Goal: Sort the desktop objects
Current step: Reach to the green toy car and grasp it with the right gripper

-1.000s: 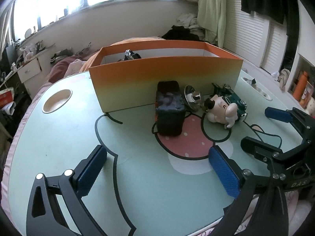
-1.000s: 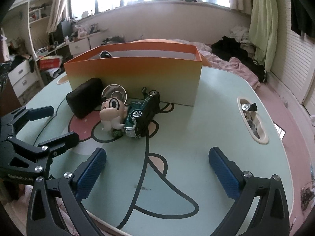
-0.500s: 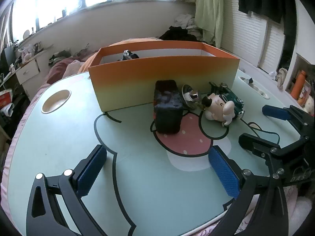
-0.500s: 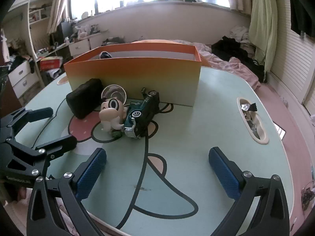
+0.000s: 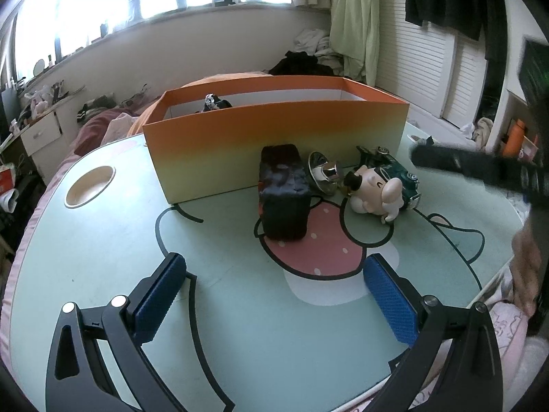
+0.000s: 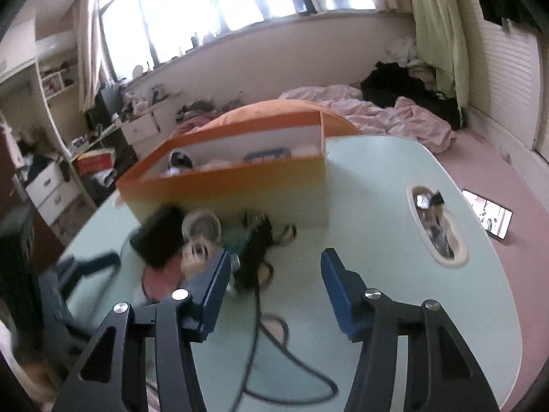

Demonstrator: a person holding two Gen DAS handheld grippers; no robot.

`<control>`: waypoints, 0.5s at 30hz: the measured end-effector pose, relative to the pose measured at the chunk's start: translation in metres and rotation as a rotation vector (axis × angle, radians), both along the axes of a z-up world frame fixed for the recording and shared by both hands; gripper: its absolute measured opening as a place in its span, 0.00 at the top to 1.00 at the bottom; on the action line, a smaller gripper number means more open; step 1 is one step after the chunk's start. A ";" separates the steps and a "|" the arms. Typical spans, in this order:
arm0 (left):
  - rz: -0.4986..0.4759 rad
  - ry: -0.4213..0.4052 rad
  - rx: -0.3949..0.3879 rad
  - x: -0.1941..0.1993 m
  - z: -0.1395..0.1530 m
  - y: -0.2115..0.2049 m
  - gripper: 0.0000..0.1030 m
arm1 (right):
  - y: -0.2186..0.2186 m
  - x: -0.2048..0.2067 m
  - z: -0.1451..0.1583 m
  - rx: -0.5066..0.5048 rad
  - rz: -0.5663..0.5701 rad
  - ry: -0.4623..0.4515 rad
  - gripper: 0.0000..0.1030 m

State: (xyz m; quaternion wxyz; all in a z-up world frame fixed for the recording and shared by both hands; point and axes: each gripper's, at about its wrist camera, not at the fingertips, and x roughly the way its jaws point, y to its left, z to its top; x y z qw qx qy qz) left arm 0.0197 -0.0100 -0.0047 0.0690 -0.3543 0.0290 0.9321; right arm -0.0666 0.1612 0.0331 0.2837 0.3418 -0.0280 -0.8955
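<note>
Risen, right hand-held gripper [image 6: 274, 285] closing empty over toy car [image 6: 254, 257] beside box [image 6: 240, 185]

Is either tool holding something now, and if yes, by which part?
Nothing is held. The left tool is open over bare table. The right tool is closing, with nothing between its pads.

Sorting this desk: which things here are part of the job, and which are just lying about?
Job: black pouch, metal funnel, cartoon figurine, green toy car, orange box.

Lying about: clothes on the bed, phone on the floor, green curtain.
</note>
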 end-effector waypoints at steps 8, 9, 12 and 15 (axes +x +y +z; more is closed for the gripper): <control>-0.001 -0.001 -0.002 0.000 0.000 0.001 0.00 | -0.036 -0.027 -0.016 0.120 0.019 -0.159 0.52; -0.002 0.001 -0.003 0.000 0.000 0.001 0.00 | -0.036 -0.024 -0.016 0.146 0.010 -0.122 0.54; -0.005 -0.001 0.000 -0.001 0.001 0.001 0.00 | -0.030 -0.023 -0.017 0.143 -0.008 -0.129 0.78; -0.005 -0.001 -0.001 -0.002 0.002 0.001 0.00 | -0.022 -0.020 -0.020 0.128 -0.007 -0.108 0.78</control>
